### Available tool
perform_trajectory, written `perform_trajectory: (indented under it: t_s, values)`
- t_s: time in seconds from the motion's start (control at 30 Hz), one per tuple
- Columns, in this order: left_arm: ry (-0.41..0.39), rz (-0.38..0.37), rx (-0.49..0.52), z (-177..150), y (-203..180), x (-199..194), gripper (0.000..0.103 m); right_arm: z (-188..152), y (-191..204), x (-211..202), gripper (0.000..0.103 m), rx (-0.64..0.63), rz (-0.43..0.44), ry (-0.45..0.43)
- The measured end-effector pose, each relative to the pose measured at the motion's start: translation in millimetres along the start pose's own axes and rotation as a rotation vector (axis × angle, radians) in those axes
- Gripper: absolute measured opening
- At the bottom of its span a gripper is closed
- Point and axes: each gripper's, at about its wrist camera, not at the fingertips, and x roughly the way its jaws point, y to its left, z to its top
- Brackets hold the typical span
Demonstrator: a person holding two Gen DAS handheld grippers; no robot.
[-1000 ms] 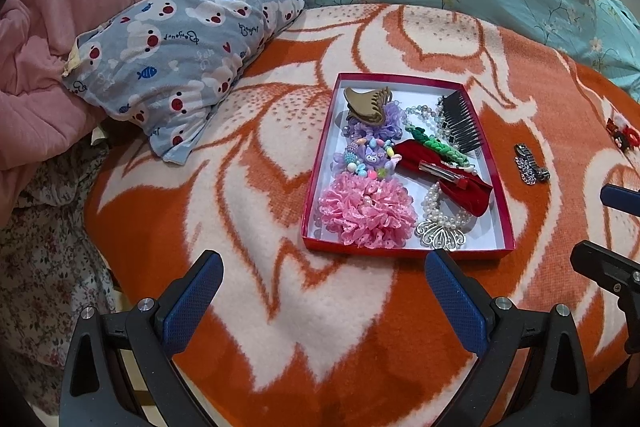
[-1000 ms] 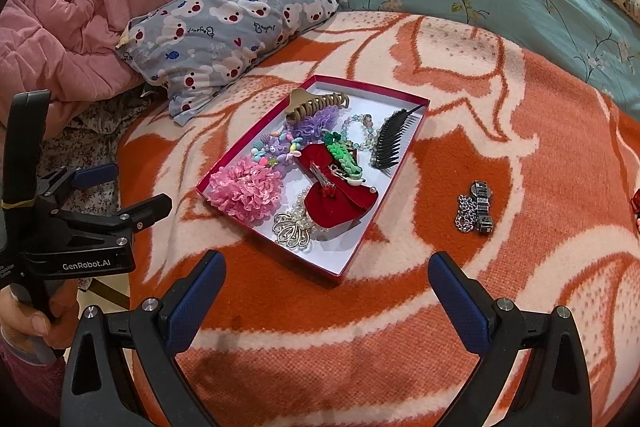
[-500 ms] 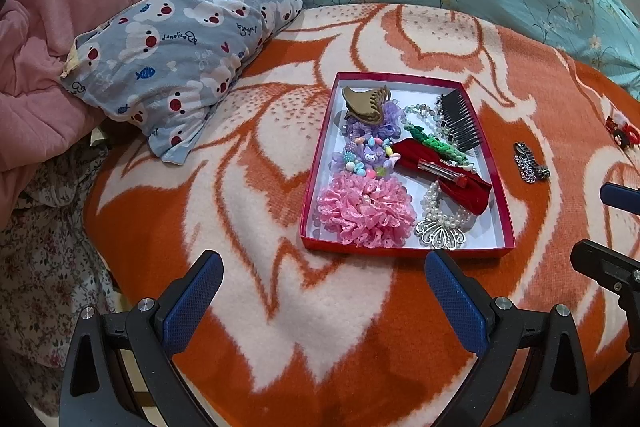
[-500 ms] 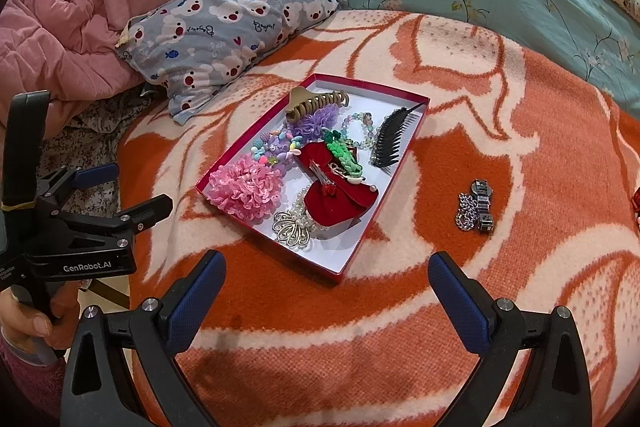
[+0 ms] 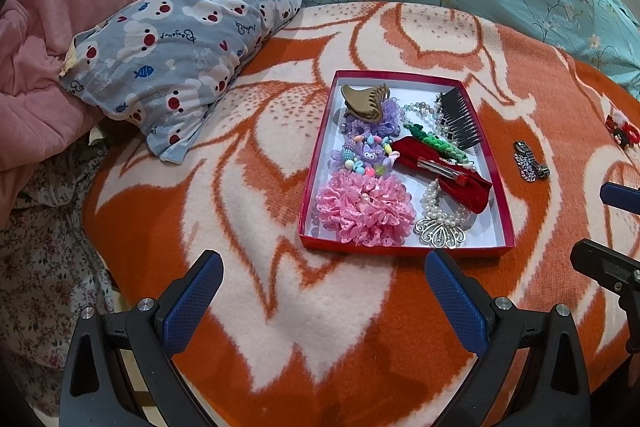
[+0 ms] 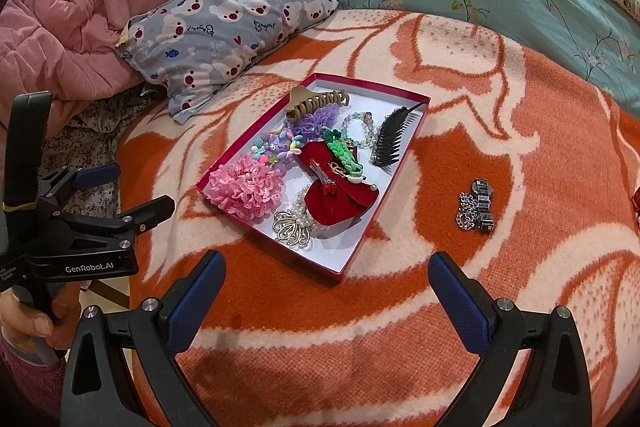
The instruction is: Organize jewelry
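Left wrist view: left tool (image 5: 324, 291) hangs released and empty above the orange blanket (image 5: 248, 307), short of the red box (image 5: 404, 249). The box holds the pink flower (image 5: 366, 211), red bow (image 5: 448, 173), pearl necklace (image 5: 440, 219) and black comb (image 5: 460, 119). A silver watch (image 5: 530, 163) lies outside it, toward the bed's right edge.

Right wrist view: right tool (image 6: 326, 291) is likewise spread wide, carrying nothing. The watch (image 6: 476, 207) sits just beyond the box's right wall (image 6: 384, 207). Probably the watch goes in next; the right tool is nearer, should pinch band and chain together, and set it in the bare corner by the comb (image 6: 390, 139).
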Motion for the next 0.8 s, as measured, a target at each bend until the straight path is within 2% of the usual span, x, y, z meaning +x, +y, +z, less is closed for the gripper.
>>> perform_trajectory:
  t_s: [0.8]
  values:
    - [0.004,-0.005,0.000,-0.2,-1.5,2.1,0.102,-3.2,0.7,2.1,0.102,0.002,-0.002,0.003]
